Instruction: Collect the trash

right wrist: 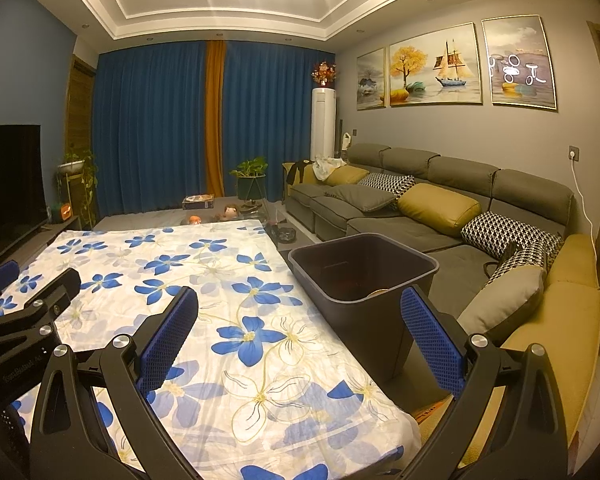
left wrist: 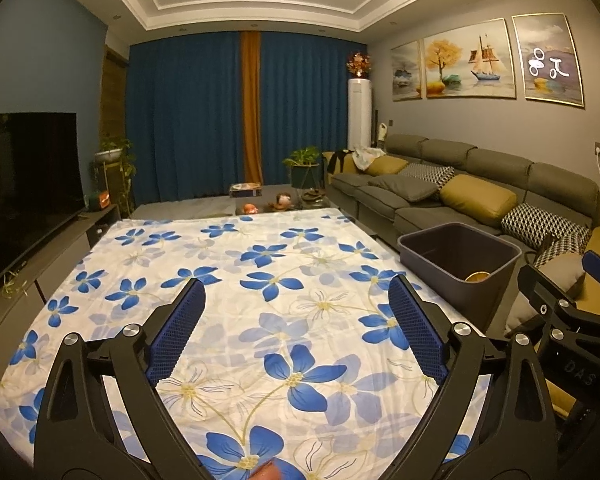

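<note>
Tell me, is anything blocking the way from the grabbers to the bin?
Nothing visible does. The bin stands open-topped beside the flowered table, on the right. The right gripper is open and empty, with the bin's near wall between its fingers in the view. The left gripper, also open and empty, only has bare cloth ahead.

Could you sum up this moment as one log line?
left gripper: open, empty | right gripper: open, empty | bin: beside table

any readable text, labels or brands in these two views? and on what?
"DAS": faint embossed letters on the right gripper body, seen from the left wrist view.
White print on the left gripper body, right wrist view: too small to read.
Orange carton under the bin: marks blurred.
Nothing else legible.
</note>
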Tool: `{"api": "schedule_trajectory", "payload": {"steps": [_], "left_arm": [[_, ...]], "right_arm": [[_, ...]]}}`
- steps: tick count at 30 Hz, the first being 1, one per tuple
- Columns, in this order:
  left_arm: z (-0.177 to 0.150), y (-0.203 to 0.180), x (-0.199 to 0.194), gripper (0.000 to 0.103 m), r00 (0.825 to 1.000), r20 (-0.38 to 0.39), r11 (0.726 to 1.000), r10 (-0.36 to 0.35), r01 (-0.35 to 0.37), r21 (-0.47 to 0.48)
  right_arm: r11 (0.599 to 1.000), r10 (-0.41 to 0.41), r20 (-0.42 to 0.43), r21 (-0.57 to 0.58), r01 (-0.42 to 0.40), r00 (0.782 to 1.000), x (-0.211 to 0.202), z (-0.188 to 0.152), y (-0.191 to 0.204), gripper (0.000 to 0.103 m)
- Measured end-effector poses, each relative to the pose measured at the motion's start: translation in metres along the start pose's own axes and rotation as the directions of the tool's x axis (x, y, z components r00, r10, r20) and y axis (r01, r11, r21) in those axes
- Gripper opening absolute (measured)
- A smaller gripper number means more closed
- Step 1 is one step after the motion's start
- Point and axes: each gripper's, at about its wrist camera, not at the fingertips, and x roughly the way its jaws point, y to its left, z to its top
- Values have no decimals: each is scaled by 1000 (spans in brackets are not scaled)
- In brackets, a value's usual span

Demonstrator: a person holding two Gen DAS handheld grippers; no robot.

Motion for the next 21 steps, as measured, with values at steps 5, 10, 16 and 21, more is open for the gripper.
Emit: {"api": "schedule_trajectory", "payload": {"steps": [5,10,16,21], "left_arm": [[1,6,2,91,1000,-20,1000,10,-11,-27],[2,5,0,91,1000,-10,999,21,-22,-28],[3,6,0,91,1000,-10,999,18,-18,-33],[3,6,-1,91,1000,-11,999,16,-17,-31]], "right_arm": [[1000,1,2,1,-1,1000,0,1,-1,98],[1000,1,3,0,-1,1000,0,0,-1,98],[1000,1,3,1,-1,1000,0,0,-1,98],[1000,0,3,1,0,1000,0,0,-1,98]]}}
